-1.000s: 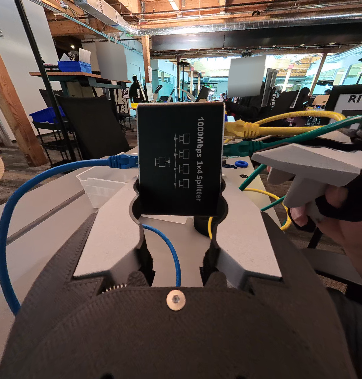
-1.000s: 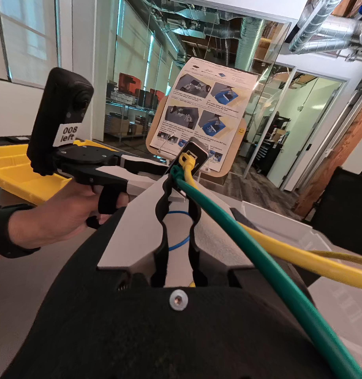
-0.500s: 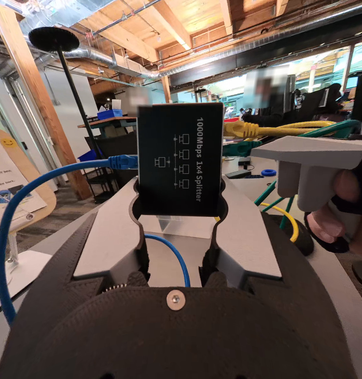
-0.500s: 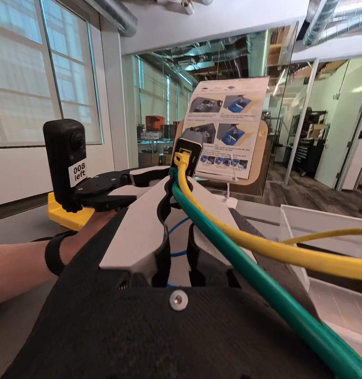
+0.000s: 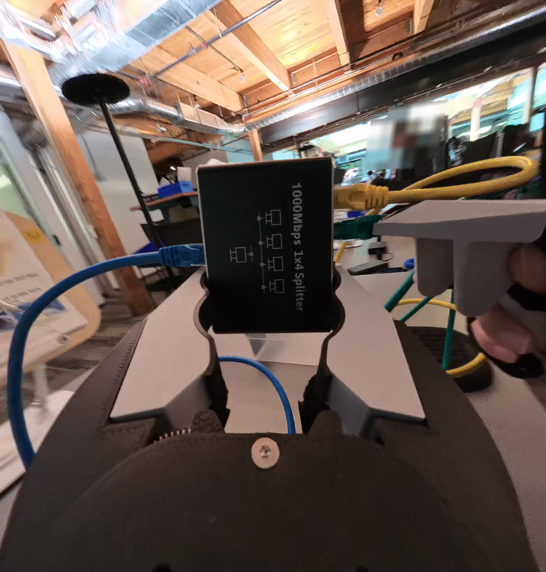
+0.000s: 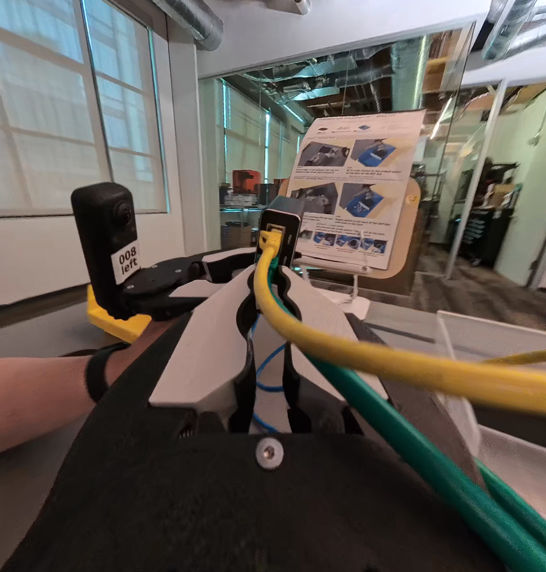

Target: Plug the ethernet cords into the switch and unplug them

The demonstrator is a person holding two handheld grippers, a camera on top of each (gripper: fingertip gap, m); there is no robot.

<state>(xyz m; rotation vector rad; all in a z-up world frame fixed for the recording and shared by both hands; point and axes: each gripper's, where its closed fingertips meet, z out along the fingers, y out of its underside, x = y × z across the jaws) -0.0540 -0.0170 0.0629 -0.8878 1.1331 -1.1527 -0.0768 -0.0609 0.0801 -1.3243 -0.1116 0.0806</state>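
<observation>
Left wrist view: the left gripper [image 5: 270, 305] clamps the switch [image 5: 265, 244] upright between its jaws, as a second ago, though the background has swung and blurred, so the whole rig is turning. A blue cord [image 5: 80, 288] enters the switch left of the jaws; yellow cord [image 5: 389, 195] and green cord [image 5: 355, 230] plug in on the right.

Right wrist view: the right gripper [image 6: 267, 280], jaws nearly closed, pinches the green cord [image 6: 389, 421] at its plug, the yellow cord [image 6: 343, 343] draped over it. All three plugs look seated; likely the green one comes out next
</observation>
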